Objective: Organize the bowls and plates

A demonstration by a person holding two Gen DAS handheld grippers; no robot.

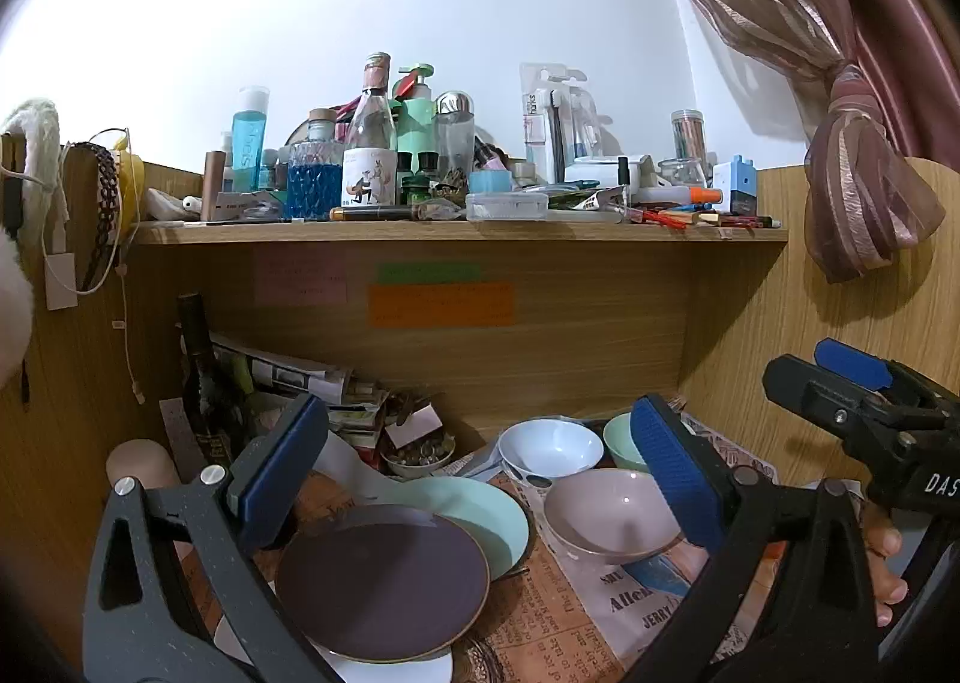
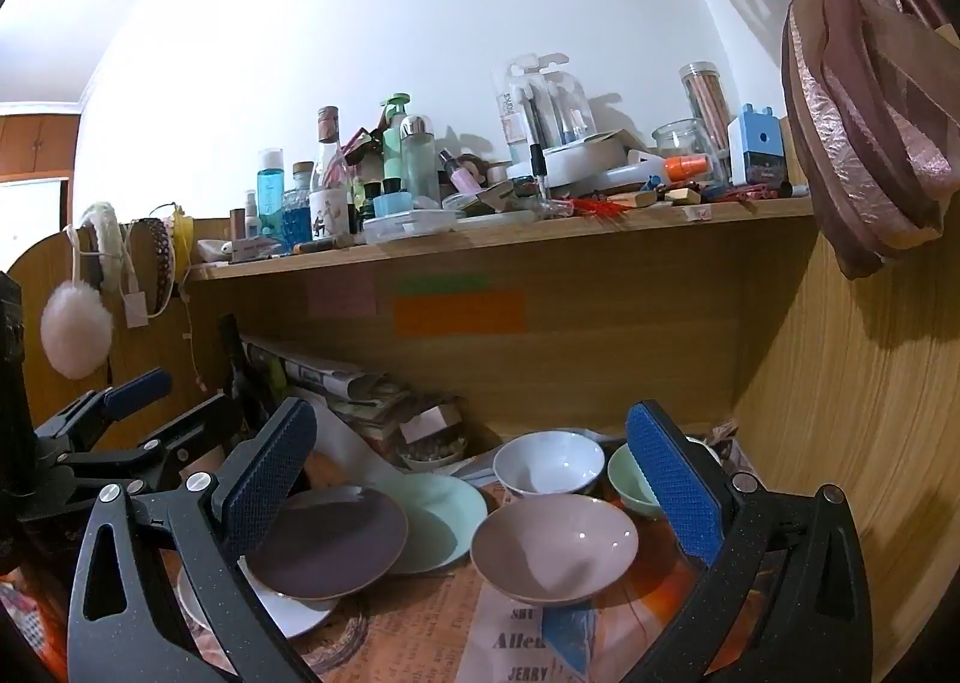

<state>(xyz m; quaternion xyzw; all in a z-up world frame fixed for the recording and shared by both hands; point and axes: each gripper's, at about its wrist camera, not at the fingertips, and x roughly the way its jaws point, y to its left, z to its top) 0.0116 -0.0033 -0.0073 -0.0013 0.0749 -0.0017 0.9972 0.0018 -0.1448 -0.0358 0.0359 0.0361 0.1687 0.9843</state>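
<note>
A purple plate [image 1: 384, 581] [image 2: 330, 542] lies on a white plate [image 1: 396, 670] [image 2: 288, 614], overlapping a mint plate [image 1: 480, 515] [image 2: 438, 521]. To their right stand a pink bowl [image 1: 606, 515] [image 2: 552, 545], a white bowl [image 1: 549, 446] [image 2: 549, 464] and a mint bowl [image 1: 621, 440] [image 2: 630, 482]. My left gripper [image 1: 480, 479] is open and empty above the plates and pink bowl. My right gripper [image 2: 474, 479] is open and empty above the pink bowl; it also shows in the left wrist view [image 1: 840, 383]. The left gripper also shows in the right wrist view [image 2: 156, 407].
The dishes sit on newspaper [image 1: 570, 611] [image 2: 420, 635] in a wooden desk nook. A dark bottle [image 1: 201, 377], stacked papers [image 2: 336, 377] and a small dish of trinkets [image 1: 417, 455] stand behind. A cluttered shelf [image 1: 456, 231] [image 2: 498, 239] hangs above. A knotted curtain [image 2: 864, 143] hangs at right.
</note>
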